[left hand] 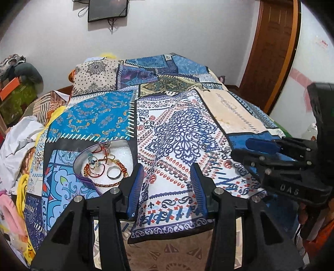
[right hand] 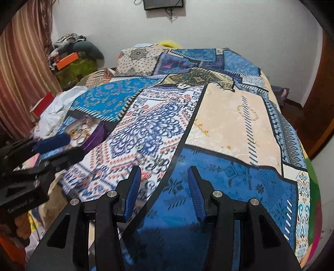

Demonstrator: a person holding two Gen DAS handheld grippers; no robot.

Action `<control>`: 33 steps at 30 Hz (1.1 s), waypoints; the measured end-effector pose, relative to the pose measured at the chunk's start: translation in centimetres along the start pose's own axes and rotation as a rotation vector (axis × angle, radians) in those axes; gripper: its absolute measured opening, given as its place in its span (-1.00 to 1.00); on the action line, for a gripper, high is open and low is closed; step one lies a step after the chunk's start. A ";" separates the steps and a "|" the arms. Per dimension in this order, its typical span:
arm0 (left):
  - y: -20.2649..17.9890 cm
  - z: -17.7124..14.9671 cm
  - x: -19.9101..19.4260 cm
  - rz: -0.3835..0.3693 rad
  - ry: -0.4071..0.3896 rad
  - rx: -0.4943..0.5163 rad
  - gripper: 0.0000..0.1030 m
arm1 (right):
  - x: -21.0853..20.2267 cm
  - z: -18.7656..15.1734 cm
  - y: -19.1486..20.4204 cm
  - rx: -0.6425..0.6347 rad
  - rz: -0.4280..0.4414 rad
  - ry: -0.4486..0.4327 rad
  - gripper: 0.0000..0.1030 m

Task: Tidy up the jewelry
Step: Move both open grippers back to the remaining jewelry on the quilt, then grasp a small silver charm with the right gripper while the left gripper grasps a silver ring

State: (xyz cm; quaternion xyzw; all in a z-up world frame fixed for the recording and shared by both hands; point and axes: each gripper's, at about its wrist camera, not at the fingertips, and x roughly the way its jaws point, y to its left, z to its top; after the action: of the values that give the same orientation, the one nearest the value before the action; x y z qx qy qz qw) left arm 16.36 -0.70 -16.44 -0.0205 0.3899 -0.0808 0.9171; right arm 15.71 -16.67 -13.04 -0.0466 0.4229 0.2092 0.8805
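Observation:
A round box (left hand: pixel 80 161) with a white lining sits on the patterned bedspread, left of my left gripper (left hand: pixel 168 170). It holds several pieces of jewelry: red and gold thread bracelets (left hand: pixel 100 173) and a silver bangle (left hand: pixel 114 174). My left gripper is open and empty, with its left finger beside the box. The box also shows in the right wrist view (right hand: pixel 97 132) at the far left, with a purple wall. My right gripper (right hand: pixel 163 174) is open and empty over the blue patch of the bedspread. It shows in the left wrist view (left hand: pixel 277 146) at the right.
The patchwork bedspread (left hand: pixel 183 133) covers a bed. White cloth (left hand: pixel 20 135) and clutter lie at its left edge. A wooden door (left hand: pixel 271 45) stands at the right. A striped curtain (right hand: pixel 18 73) hangs at the left. A screen (left hand: pixel 107 9) hangs on the far wall.

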 end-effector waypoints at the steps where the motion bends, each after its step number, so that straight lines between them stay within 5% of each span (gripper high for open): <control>1: 0.1 -0.1 0.1 -0.001 0.001 -0.002 -0.12 | 0.1 0.2 0.0 0.000 0.009 0.000 -0.32; 11: 0.6 0.2 1.2 -0.016 0.018 -0.035 -0.12 | 2.1 0.3 0.8 -0.051 0.021 0.034 -0.82; 24: -2.2 1.8 3.3 -0.098 0.024 0.028 -0.12 | -0.6 -0.4 -1.7 0.036 0.016 -0.026 -0.82; 26: -2.5 1.9 3.7 -0.108 0.031 0.028 -0.21 | -0.9 -0.4 -2.3 0.044 0.006 -0.024 -0.82; 28: -3.0 1.9 4.3 -0.124 0.043 0.033 -0.50 | -1.3 -0.5 -3.0 0.050 -0.013 -0.032 -0.82; 33: -4.0 1.9 5.4 -0.119 0.076 0.050 -0.65 | -1.7 -0.5 -3.9 0.066 -0.009 -0.045 -0.82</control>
State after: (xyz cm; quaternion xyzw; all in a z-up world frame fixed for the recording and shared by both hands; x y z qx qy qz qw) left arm 20.87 -5.56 -18.62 -0.0178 0.4202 -0.1457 0.8955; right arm 16.01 -20.89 -12.44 -0.0148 0.4096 0.1921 0.8917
